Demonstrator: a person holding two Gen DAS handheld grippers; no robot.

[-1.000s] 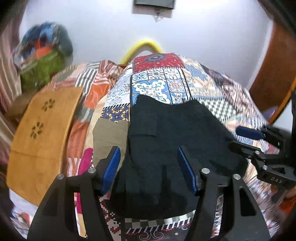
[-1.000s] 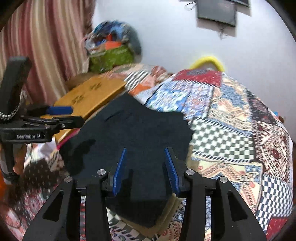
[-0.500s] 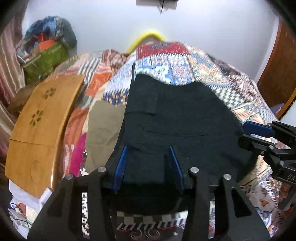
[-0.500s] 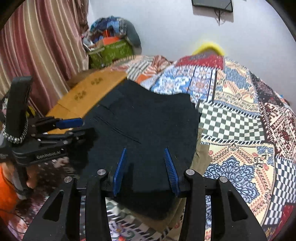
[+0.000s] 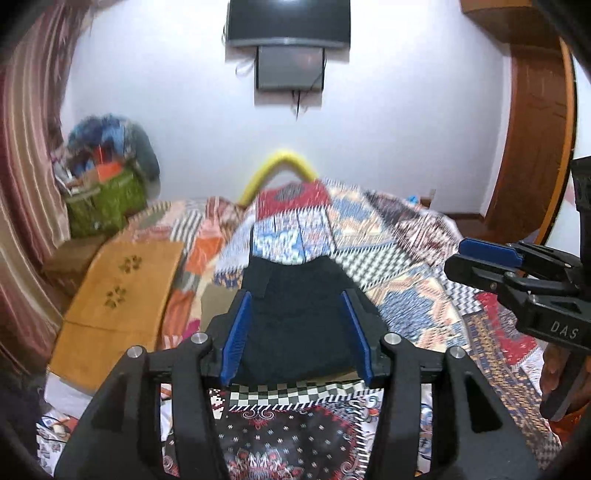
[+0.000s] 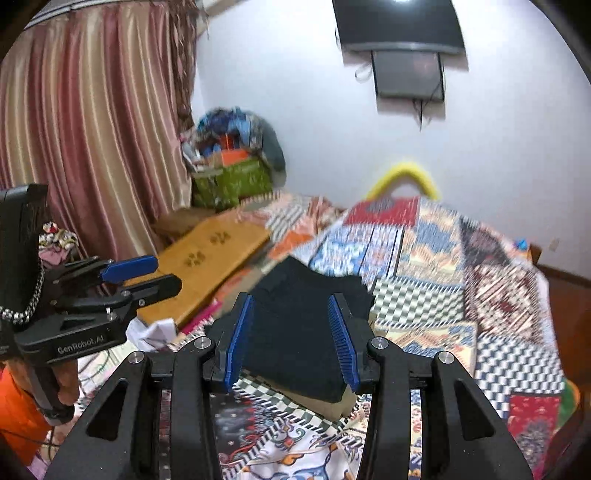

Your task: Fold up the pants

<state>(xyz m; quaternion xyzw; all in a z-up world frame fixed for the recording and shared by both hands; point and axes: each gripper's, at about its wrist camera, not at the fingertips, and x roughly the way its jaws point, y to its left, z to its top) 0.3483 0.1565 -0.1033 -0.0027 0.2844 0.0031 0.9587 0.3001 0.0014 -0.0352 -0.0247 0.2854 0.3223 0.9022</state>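
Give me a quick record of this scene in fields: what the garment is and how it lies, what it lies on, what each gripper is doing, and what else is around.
garment: dark folded pants, a compact stack lying flat
surface: patchwork quilt covering a bed
under garment: tan cloth showing at the near edge
left gripper: open, jaws have just been opening, nothing between them, clear of the pants
right gripper: open, empty, clear of the pants
beside bed: flat wooden board, green bag piled with clothes
wall: dark mounted screen
task state: pants look folded
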